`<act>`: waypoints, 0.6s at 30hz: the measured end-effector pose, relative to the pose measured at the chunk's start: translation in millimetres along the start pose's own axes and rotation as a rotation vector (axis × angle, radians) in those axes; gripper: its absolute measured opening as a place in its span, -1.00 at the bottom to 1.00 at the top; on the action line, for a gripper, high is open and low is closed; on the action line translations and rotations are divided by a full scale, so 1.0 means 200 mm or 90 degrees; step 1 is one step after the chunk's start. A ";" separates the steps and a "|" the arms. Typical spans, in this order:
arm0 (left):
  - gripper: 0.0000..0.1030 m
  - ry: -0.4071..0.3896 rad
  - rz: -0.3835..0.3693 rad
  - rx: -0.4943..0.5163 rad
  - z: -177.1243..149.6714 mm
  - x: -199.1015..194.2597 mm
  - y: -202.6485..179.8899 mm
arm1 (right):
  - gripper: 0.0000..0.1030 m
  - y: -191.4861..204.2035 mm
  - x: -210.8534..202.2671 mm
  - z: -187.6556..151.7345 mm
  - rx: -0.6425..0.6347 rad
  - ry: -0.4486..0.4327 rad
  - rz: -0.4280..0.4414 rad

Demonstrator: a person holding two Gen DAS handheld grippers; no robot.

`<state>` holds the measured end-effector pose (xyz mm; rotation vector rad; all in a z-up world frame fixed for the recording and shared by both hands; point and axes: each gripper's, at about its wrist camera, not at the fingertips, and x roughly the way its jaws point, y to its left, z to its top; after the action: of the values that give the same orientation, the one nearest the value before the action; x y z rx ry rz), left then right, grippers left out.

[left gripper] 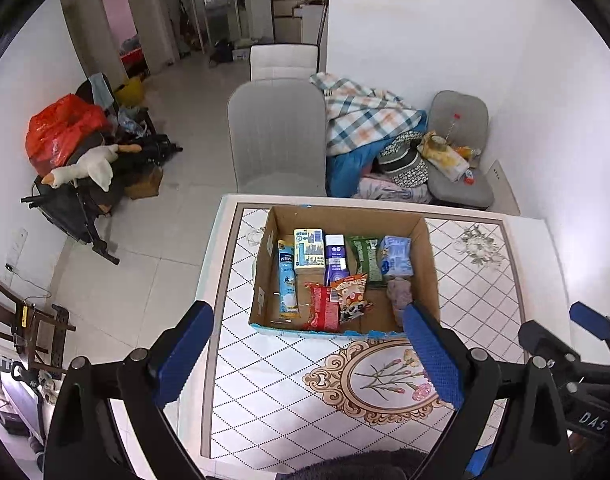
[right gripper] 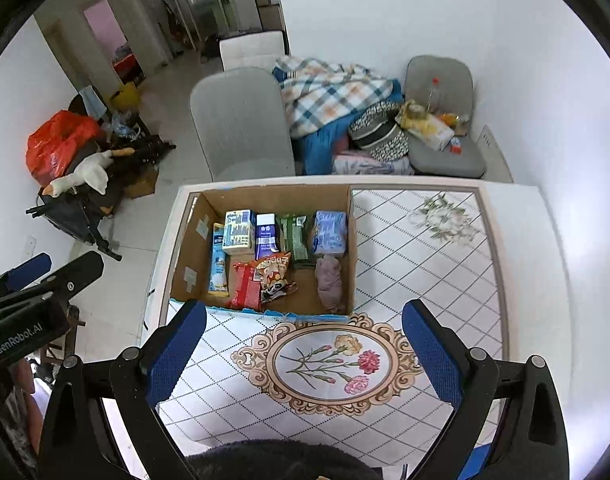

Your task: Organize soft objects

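An open cardboard box (left gripper: 265, 264) (right gripper: 185, 248) sits on the tiled table (left gripper: 273, 384) (right gripper: 425, 280). Inside it lie several soft packs: a red pack (left gripper: 323, 306) (right gripper: 246, 285), a panda snack bag (left gripper: 351, 294) (right gripper: 274, 276), a blue tissue pack (left gripper: 395, 256) (right gripper: 329, 233), a green pack (left gripper: 367, 254) (right gripper: 295, 236) and a mauve cloth (left gripper: 399, 294) (right gripper: 329, 284). My left gripper (left gripper: 309, 360) is open and empty, held above the table in front of the box. My right gripper (right gripper: 305, 356) is open and empty, also in front of the box.
A grey chair (left gripper: 277, 140) (right gripper: 241, 120) stands behind the table. A pile of blankets (left gripper: 365, 120) (right gripper: 329, 92) and a second grey chair (left gripper: 461, 152) (right gripper: 445, 120) with clutter fill the far corner. A goose plush (left gripper: 85, 168) lies on dark gear at left.
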<state>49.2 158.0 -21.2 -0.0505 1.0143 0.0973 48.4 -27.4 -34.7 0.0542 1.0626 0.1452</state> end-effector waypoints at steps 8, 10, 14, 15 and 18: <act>0.89 0.000 0.003 0.007 -0.07 -0.11 -0.05 | 0.94 0.00 -0.24 -0.03 -0.007 -0.034 -0.003; 0.89 -0.004 0.002 0.004 -0.08 -0.13 -0.05 | 0.94 -0.01 -0.27 -0.04 -0.005 -0.038 -0.008; 0.89 -0.007 0.009 0.005 -0.10 -0.14 -0.05 | 0.94 -0.03 -0.29 -0.04 0.003 -0.044 -0.014; 0.89 -0.007 0.008 0.004 -0.10 -0.14 -0.05 | 0.94 -0.03 -0.30 -0.04 0.005 -0.046 -0.017; 0.89 -0.011 0.011 0.005 -0.10 -0.15 -0.05 | 0.94 -0.03 -0.31 -0.05 0.006 -0.049 -0.020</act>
<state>17.1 145.0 -7.2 -0.0343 0.9979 0.1088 11.5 -43.0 13.5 0.0507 0.9868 0.1093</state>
